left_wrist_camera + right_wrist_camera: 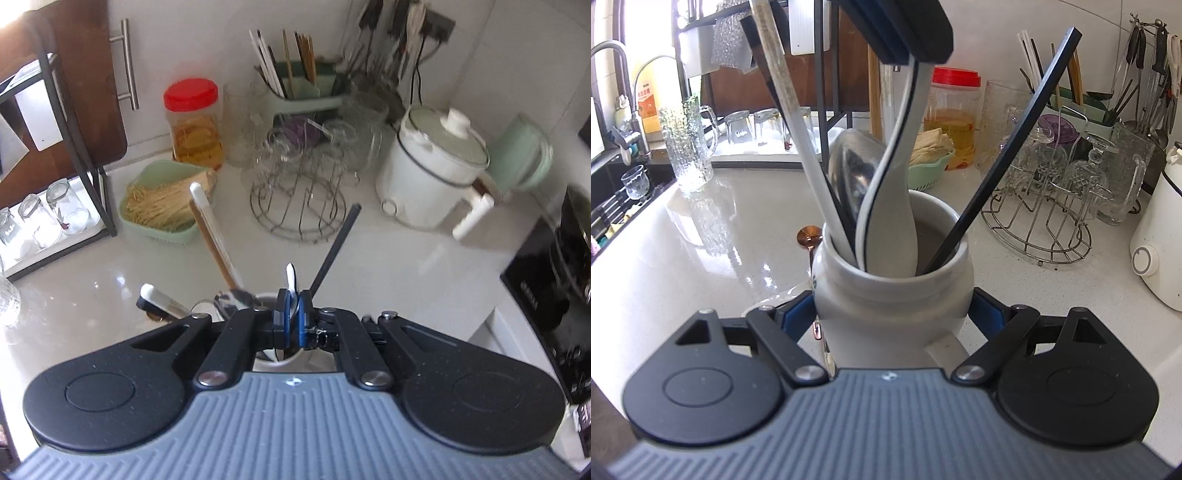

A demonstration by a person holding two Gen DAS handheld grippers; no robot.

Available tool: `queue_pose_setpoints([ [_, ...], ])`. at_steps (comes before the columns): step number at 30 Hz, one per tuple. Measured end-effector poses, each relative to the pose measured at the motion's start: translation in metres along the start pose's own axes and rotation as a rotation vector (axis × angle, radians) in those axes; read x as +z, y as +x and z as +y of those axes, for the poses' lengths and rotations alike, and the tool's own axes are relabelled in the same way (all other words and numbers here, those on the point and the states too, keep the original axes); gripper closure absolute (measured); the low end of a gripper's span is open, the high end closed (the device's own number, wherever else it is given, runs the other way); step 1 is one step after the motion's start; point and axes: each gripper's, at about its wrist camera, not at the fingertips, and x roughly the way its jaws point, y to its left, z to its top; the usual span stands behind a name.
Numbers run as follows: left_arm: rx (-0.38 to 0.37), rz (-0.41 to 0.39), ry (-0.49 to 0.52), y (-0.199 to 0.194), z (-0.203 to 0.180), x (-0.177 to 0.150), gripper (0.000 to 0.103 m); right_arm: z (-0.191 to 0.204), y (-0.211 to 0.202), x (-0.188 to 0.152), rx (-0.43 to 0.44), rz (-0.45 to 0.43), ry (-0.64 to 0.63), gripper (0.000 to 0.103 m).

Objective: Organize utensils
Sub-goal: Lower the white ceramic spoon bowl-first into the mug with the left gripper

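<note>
The white ceramic jar stands on the pale glossy countertop, clasped on both sides by the right gripper. In it lean a steel spoon, a black chopstick and a white ceramic spoon with a dark rim, whose handle the left gripper pinches from above. A dark mark on the jar's side is too hidden to read. Beside the jar lies a small copper spoon.
</note>
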Motion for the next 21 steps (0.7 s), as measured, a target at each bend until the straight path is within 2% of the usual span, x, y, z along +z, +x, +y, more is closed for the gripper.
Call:
queue_pose_setpoints([
  [5, 0.004, 0.052, 0.021, 0.004, -0.001, 0.002, 0.098, 0.001, 0.000, 0.000, -0.004, -0.002, 0.004, 0.013],
  [21, -0.013, 0.190, -0.065, 0.042, 0.012, 0.008, 0.098, 0.001, -0.002, -0.002, -0.003, -0.010, 0.009, 0.013],
])
